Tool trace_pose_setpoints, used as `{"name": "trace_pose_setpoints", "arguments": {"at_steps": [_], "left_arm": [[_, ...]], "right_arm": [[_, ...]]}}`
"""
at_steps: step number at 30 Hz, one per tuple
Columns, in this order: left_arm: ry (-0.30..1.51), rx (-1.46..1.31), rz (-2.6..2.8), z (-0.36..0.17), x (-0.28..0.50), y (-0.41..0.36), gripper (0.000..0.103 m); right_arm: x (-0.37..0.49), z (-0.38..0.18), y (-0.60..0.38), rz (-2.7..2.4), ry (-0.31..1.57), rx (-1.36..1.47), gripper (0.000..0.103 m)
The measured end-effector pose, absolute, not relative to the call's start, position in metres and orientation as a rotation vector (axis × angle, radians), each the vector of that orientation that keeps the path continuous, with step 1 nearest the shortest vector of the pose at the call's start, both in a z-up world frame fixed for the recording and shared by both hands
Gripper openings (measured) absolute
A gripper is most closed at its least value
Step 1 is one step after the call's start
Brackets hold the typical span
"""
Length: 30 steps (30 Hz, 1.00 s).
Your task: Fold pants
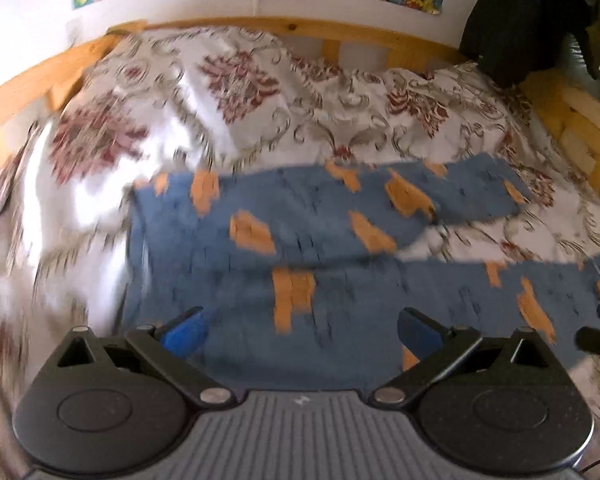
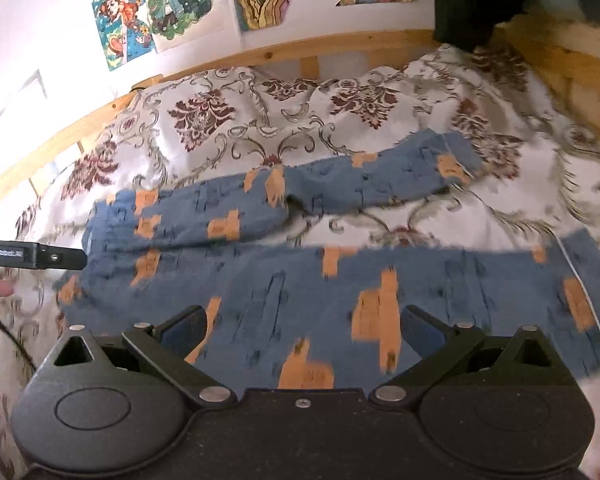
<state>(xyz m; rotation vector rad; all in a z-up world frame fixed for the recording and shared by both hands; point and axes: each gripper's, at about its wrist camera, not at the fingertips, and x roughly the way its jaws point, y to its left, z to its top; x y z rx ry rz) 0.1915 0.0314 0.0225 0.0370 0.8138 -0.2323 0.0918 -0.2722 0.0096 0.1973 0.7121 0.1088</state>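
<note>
So, bed (image 2: 260, 128): floral cover, wooden frame.
pants (image 2: 340, 280): blue with orange patches, flat mid-bed, legs spread apart, long axis sideways across both views.
left tool (image 1: 300, 332): released, over the pants' waist end.
right tool (image 2: 302, 332): released, over near leg, nearer the cuffs.

Pants (image 2: 340, 280): soft matt blue cloth, orange printed patches. Bedspread (image 2: 260, 132): smooth white cloth with dark red floral print, slight sheen where light hits. Bed frame (image 2: 340, 46): bare light wood, knots visible. Wall posters (image 2: 156, 8): paper, colourful. Right gripper (image 2: 302, 334) and left gripper (image 1: 300, 334): matt black plastic, silver metal pivot pins, blue pads (image 1: 186, 334).
</note>
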Motion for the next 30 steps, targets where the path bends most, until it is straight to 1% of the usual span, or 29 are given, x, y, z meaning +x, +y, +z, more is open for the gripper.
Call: {"name": "trace_pose_setpoints", "arguments": {"at_steps": [4,8,11,14,18,20,21,23,25,28,29,30], "left_arm": [[0.774,0.159,-0.282,0.023,0.264,0.019,0.103],[0.710,0.253,-0.362,0.016,0.342,0.007,0.103],[0.762,0.233,-0.410,0.003,0.404,-0.001,0.103],[0.824,0.244,-0.494,-0.012,0.456,-0.009,0.103],[0.894,0.321,-0.620,-0.028,0.494,-0.021,0.101],[0.941,0.346,-0.681,-0.036,0.505,-0.024,0.097],[0.960,0.362,-0.699,-0.039,0.508,-0.027,0.095],[1.013,0.410,-0.720,-0.046,0.514,-0.030,0.084],[1.081,0.424,-0.740,-0.052,0.521,-0.030,0.081],[1.131,0.433,-0.784,-0.057,0.524,-0.029,0.080],[1.135,0.435,-0.786,-0.058,0.525,-0.029,0.078],[1.146,0.429,-0.784,-0.059,0.527,-0.028,0.076]], "right_arm": [[0.162,0.014,-0.289,0.204,0.721,0.183,0.103],[0.254,0.017,-0.303,0.315,0.731,0.158,0.103],[0.325,0.016,-0.315,0.345,0.742,0.145,0.102],[0.392,0.013,-0.318,0.420,0.795,0.111,0.102],[0.458,0.004,-0.313,0.529,0.850,0.059,0.101],[0.482,-0.002,-0.307,0.552,0.878,0.029,0.097],[0.493,-0.006,-0.302,0.556,0.904,-0.001,0.093],[0.505,-0.014,-0.292,0.569,0.948,-0.084,0.088],[0.514,-0.022,-0.284,0.589,0.984,-0.173,0.075],[0.524,-0.035,-0.282,0.610,1.029,-0.226,0.069],[0.526,-0.038,-0.283,0.619,1.045,-0.224,0.067],[0.527,-0.042,-0.284,0.628,1.061,-0.219,0.062]]}}
